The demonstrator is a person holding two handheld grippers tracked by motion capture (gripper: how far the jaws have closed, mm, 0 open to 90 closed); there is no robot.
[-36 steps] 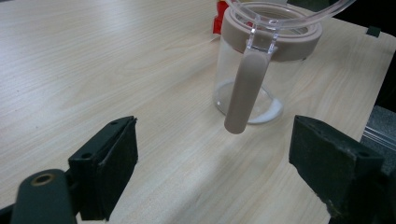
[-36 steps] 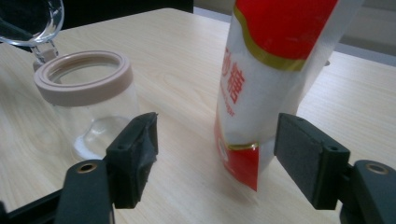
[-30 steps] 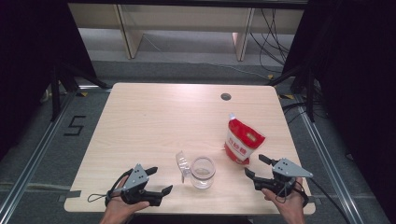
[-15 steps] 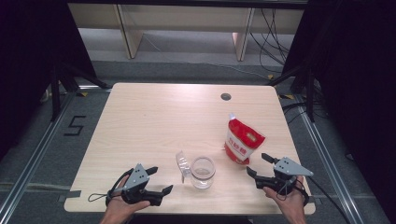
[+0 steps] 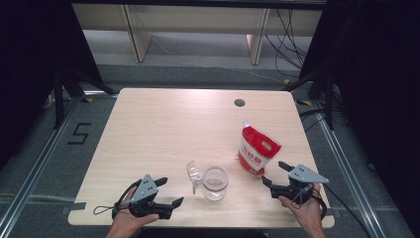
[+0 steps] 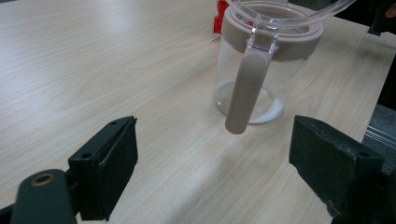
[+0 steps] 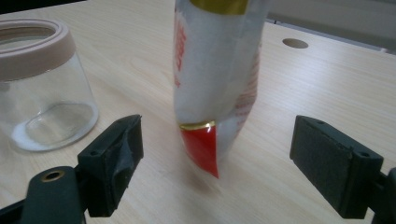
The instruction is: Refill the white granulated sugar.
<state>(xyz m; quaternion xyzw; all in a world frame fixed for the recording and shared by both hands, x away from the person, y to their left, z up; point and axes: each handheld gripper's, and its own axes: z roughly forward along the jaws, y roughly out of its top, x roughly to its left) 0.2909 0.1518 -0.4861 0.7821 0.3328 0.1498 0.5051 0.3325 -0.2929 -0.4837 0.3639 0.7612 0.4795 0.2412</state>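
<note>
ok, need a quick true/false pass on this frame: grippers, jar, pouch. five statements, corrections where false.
1. The right gripper holds the red and white pouch. False: its jaws stand open, having just been opening, with the pouch ahead and untouched.
2. The glass jar stands upright on the table. True.
3. The jar's lid is shut. False: the clear lid is flipped open to the side.
4. The left gripper is open. True.
5. The pouch lies flat. False: it stands upright.
</note>
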